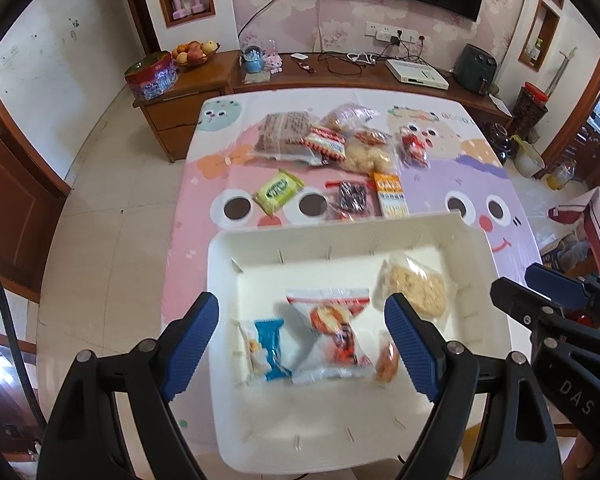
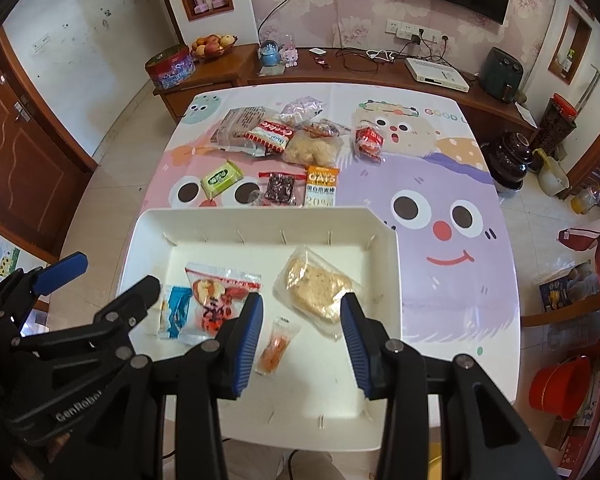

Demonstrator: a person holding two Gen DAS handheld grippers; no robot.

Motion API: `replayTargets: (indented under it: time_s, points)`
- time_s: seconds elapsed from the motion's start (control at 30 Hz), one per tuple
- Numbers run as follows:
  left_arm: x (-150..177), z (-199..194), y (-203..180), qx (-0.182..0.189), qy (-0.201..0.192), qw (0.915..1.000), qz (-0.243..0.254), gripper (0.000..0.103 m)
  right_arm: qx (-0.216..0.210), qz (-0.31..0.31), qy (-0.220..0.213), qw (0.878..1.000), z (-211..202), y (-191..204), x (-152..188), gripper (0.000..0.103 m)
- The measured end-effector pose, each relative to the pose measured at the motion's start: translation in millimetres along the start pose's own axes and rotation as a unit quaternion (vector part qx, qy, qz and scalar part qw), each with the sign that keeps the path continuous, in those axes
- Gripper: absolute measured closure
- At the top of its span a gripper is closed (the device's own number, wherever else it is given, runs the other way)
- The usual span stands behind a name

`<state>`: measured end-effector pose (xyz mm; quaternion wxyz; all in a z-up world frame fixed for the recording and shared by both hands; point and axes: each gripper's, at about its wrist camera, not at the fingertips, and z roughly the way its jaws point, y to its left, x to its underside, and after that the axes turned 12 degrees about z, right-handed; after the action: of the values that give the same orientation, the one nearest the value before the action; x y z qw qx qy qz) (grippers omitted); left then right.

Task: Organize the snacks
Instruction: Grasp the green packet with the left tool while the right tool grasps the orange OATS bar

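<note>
A white tray (image 1: 476, 280) (image 2: 204, 220) sits at the near edge of the table. In it lie a blue-and-white packet (image 1: 270, 350) (image 2: 176, 312), a red-and-white packet (image 1: 334, 332) (image 2: 216, 300), a small orange packet (image 1: 387, 360) (image 2: 276, 346) and a pale rice cake packet (image 1: 416, 286) (image 2: 318, 286). My left gripper (image 1: 300, 344) is open and empty above the tray. My right gripper (image 2: 302, 336) is open and empty above the orange packet. More snacks lie beyond the tray: a green packet (image 1: 278, 192) (image 2: 221, 179), a dark packet (image 2: 279, 188) and an oats bar (image 1: 390, 194) (image 2: 321, 186).
A pile of bagged snacks (image 1: 324, 140) (image 2: 284, 132) lies at the far side of the cartoon tablecloth (image 2: 440, 184). A red packet (image 2: 369, 140) lies to its right. A wooden TV cabinet (image 2: 380, 68) stands behind the table. A red bucket (image 2: 560, 384) stands on the floor at right.
</note>
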<state>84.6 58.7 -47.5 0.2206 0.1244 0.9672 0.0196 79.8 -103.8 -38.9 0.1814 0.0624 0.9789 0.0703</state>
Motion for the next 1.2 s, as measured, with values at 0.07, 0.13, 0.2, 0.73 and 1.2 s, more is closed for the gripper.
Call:
replayTargets:
  time_s: [0.07, 0.13, 0.2, 0.73, 1.2]
  points:
    - [-9.4, -0.2, 7.3, -0.005, -0.007, 1.0000, 0.001, 0.019, 0.001, 0.003, -0.003, 1.000, 3.4, 3.1, -9.6, 0.062]
    - [-22.3, -1.0, 16.7, -0.014, -0.018, 0.9997, 0.005, 0.019, 0.001, 0.006, -0.009, 1.000, 4.2, 3.9, -21.6, 0.062]
    - [-34.3, -1.3, 23.0, -0.019, -0.028, 0.9994, 0.010, 0.019, 0.003, 0.009, -0.017, 1.000, 4.7, 4.3, -34.9, 0.062]
    - [-128.0, 74.9, 68.7, 0.009, -0.017, 0.9973, 0.070, 0.019, -0.016, 0.060, 0.041, 0.997, 94.7, -15.0, -141.1, 0.062]
    - [-129.5, 230.1, 60.1, 0.049, 0.120, 0.9862, 0.102, 0.019, 0.013, 0.084, 0.162, 0.983, 222.8, -22.6, -137.4, 0.062]
